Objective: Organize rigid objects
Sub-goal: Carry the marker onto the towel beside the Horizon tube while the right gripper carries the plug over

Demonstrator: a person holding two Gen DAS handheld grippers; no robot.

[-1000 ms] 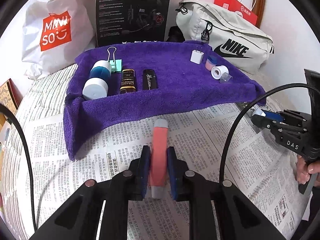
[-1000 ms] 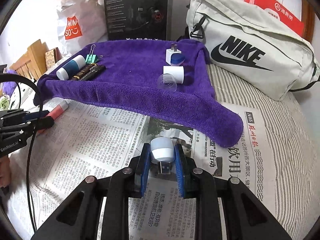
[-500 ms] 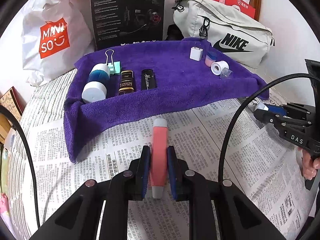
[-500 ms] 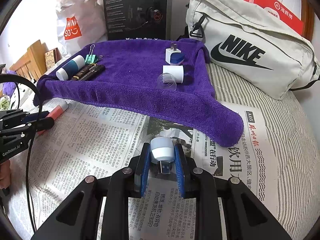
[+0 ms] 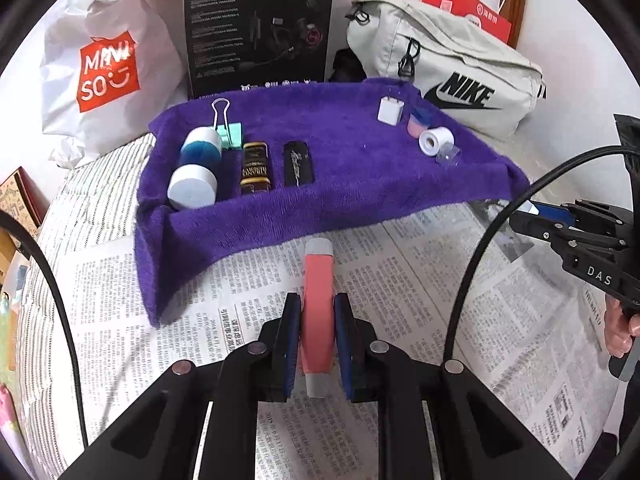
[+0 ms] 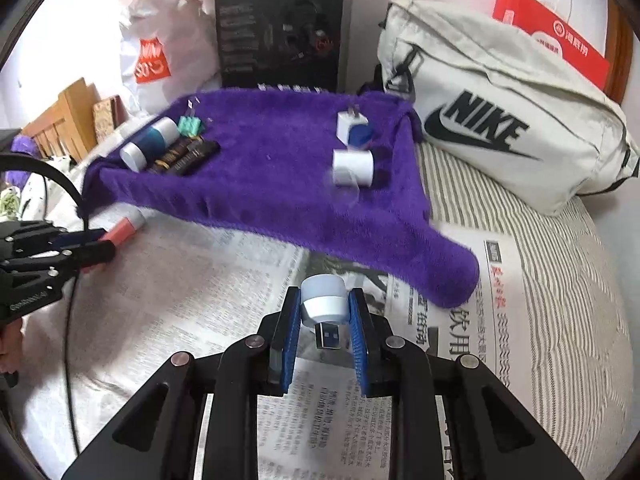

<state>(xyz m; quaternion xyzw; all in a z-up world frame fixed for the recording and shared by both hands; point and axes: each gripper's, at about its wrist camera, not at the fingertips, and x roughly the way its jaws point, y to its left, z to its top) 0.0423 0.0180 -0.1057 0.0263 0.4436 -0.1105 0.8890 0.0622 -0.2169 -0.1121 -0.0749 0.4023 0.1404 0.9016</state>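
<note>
The left hand-held gripper (image 5: 317, 332) is clamped on a pink tube with grey ends (image 5: 317, 312), which runs lengthwise between the blue pads and sticks out beyond them toward the purple towel (image 5: 360, 184). The tube is over the newspaper (image 5: 224, 312) spread on a striped bed cover, just short of the towel's near edge.

The right hand-held gripper (image 6: 325, 322) is clamped on a small white USB night light (image 6: 323, 300), its domed end pointing forward and its metal plug toward the camera. It is over the newspaper, near the towel's drooping right corner.

On the towel's left side lie a white-and-blue cylinder (image 5: 196, 168), a mint binder clip (image 5: 228, 128), a brown-and-gold tube (image 5: 256, 168) and a black tube (image 5: 298, 164), set side by side. On its right side sit a white plug adapter (image 5: 390, 110), a small pink-and-blue item (image 5: 420, 120), a white cylinder (image 5: 434, 141) and a clear cap (image 5: 448, 156) just beside it.

Behind the towel stand a white shopping bag (image 5: 104, 64), a black headset box (image 5: 260, 28) and a pale Nike bag (image 5: 452, 68).
</note>
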